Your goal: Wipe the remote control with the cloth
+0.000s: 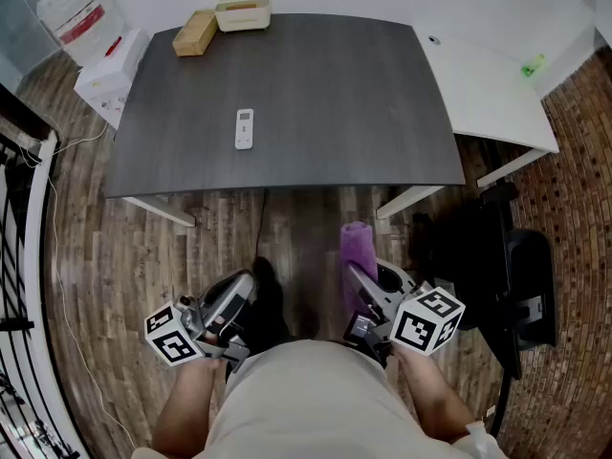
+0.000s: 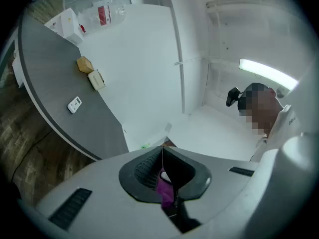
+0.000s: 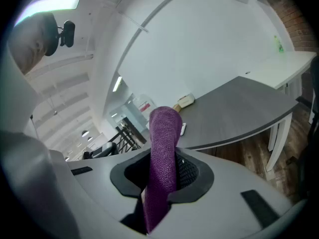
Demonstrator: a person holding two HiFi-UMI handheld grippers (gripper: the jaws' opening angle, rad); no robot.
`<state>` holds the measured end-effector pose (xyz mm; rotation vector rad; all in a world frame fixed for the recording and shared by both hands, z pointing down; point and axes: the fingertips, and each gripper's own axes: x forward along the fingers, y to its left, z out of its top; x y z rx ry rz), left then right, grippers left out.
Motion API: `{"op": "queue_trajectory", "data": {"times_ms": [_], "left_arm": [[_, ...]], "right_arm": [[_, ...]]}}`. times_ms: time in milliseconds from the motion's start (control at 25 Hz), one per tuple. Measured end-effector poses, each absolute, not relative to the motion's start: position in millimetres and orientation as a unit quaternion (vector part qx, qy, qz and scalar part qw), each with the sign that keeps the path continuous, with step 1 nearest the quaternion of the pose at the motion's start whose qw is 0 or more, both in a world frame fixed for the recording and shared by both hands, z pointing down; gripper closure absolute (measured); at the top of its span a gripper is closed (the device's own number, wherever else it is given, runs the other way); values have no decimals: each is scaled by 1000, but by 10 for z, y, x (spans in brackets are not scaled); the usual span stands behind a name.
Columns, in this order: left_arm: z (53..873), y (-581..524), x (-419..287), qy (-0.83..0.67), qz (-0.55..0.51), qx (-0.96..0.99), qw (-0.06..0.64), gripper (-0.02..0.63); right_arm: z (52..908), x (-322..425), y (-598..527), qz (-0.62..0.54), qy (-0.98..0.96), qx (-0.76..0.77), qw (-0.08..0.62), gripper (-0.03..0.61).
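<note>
A small white remote control (image 1: 244,128) lies face up near the middle of the dark grey table (image 1: 316,94); it also shows in the left gripper view (image 2: 74,104) and peeks out beside the cloth in the right gripper view (image 3: 184,128). Both grippers hang low by the person's waist, short of the table's near edge. My right gripper (image 1: 361,280) is shut on a purple cloth (image 1: 358,245), which stands up out of the jaws (image 3: 162,148). My left gripper (image 1: 241,295) has its jaws together (image 2: 162,152) with nothing gripped; a bit of purple shows through the gap behind them.
A wooden block (image 1: 194,32) and a cream container (image 1: 243,13) sit at the table's far edge. A white table (image 1: 488,89) adjoins on the right, with a black chair (image 1: 507,275) below it. White boxes (image 1: 107,79) and a railing (image 1: 29,218) stand at the left.
</note>
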<state>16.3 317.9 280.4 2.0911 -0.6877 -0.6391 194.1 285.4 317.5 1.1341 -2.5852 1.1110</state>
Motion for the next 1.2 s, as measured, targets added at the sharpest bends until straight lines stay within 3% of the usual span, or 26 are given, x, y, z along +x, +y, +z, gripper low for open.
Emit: {"op": "queue_trajectory", "data": {"times_ms": [600,760,920,1200], "left_arm": [[3119,1505,-813,-327,-202,822,421,604],[3422,1287,-882,-359,-131,818,429,518],[3879,1163,-827,-408,-3,824,394,429],[4698,725,-591,-490,170,781,348,341]], "right_arm": [[3269,1263,1421,327,-834,429,118,492],[3388,1187,1214,314,-829,435,156,492],[3624,1182,922,299,-830,424,205,492],[4240,1243,341,266,-837,372,301,492]]}}
